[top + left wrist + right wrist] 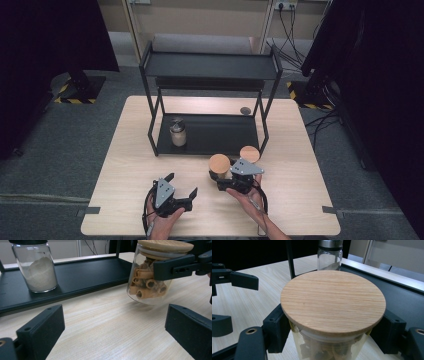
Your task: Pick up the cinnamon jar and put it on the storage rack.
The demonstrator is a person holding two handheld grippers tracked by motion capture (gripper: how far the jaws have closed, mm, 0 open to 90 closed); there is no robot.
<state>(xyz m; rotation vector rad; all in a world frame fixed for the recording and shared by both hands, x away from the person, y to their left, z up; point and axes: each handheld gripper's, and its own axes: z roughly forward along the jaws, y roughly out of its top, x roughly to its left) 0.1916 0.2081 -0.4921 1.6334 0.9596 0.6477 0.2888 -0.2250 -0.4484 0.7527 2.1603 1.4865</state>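
A glass jar (219, 165) with a round wooden lid (333, 301) holds brown rolled sticks (146, 285). My right gripper (219, 176) is shut on the jar just under the lid, one jaw on each side in the right gripper view. Seen from the left gripper view, the jar leans over just above the wooden table (130, 160). My left gripper (182, 183) stands open to the jar's left near the table's front edge, with nothing between its jaws (115, 315).
A black two-tier rack (210, 67) stands at the table's back. On its lower shelf sits a dark-capped jar of white powder (177, 133) (37, 270). A second wooden-lidded jar (249, 153) stands just right of the held one.
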